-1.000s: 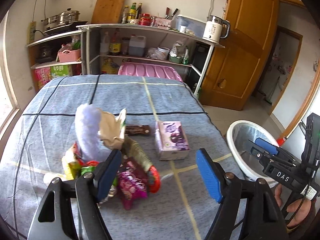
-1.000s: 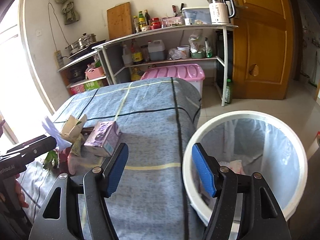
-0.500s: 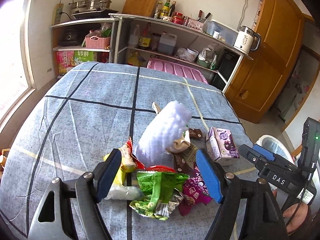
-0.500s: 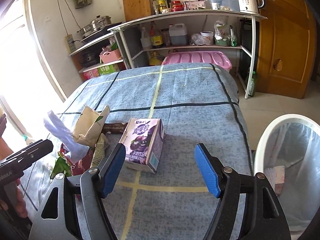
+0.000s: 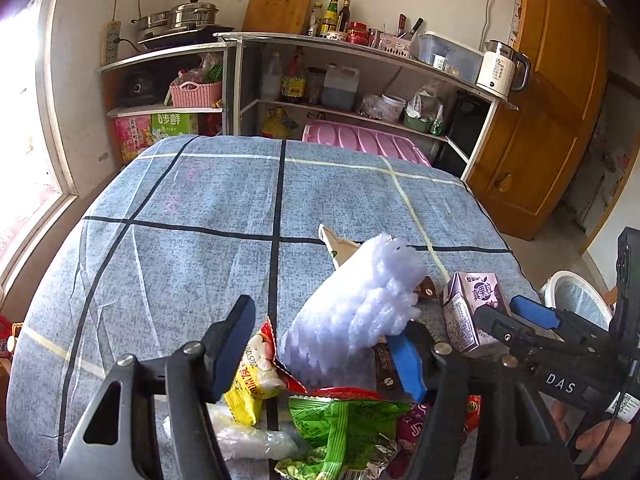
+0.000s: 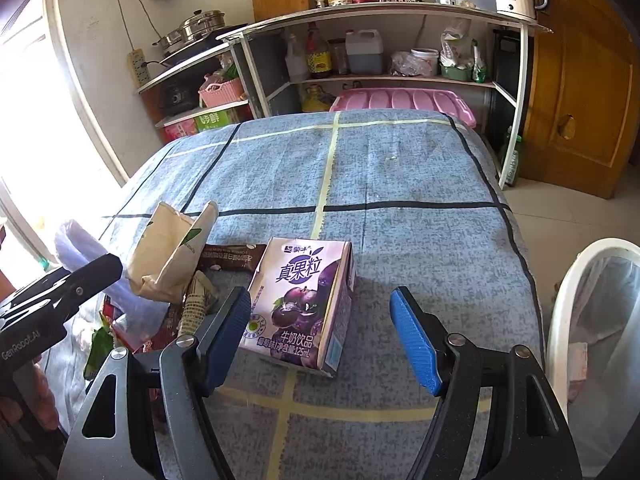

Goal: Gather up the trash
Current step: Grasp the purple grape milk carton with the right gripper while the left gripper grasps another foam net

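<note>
Most of the trash is still sitting on the table, so I'd say I'm early in this job. The purple milk carton (image 6: 301, 309) stands upright near the front edge, right in front of my right gripper (image 6: 320, 336), whose fingers are spread wide with nothing between them; the carton sits closer to the left finger, not touched as far as I can tell. Just left of it is the pile: a tan paper bag (image 6: 168, 252), a brown wrapper (image 6: 230, 259) lying flat behind the carton, a fluffy pale purple thing (image 5: 360, 308) sticking up, plus a yellow snack bag (image 5: 252, 380), a green snack bag (image 5: 340, 424) and a clear plastic bag (image 5: 248, 440) at the near side.

My left gripper (image 5: 320, 352) hangs over that pile, also spread open and holding nothing (the fluffy thing stands between its fingers, but I can't say it's touched).

The white bin (image 6: 576, 308) with its liner stands on the floor off the table's right edge, and there's already something pale in it (image 6: 578, 364), so a bit has gone in. Everything else on the blue checked tablecloth (image 6: 400, 184) still needs carrying over, probably carton first.
</note>
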{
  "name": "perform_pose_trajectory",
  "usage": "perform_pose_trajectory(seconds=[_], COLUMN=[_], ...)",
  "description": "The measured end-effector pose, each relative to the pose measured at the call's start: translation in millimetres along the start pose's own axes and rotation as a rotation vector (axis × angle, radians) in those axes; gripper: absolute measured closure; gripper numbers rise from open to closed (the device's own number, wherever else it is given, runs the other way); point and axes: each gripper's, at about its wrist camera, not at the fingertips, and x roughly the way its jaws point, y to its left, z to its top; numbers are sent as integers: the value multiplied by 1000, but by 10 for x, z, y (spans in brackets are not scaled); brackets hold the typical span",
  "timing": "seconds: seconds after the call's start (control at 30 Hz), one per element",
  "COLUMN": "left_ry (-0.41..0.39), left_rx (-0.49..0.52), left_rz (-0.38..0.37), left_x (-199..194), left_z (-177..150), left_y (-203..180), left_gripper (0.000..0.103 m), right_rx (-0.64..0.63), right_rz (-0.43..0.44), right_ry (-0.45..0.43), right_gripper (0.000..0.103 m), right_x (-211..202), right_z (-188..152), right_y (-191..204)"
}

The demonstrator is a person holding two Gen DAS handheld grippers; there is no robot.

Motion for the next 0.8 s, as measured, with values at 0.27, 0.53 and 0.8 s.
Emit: perform_pose_trajectory(seconds=[0.27,0.53,0.8], left_ry=[14,-15,-21], left_rx=[-2,5,2], left_rz=[-19,-23,-12], left_x=[23,-65,-92], left_z=[-13,-18,-35], left_y=[-23,-78,-77], left_gripper=[70,73,72], right_rx=[3,-11,-35], right_rz=[11,29,42], right_ry=[-20,-34,-6], right_gripper=[54,72,29], right_x=[-19,-71,-42], right_z=[13,-6,-23], right_y=[-9,17,97])
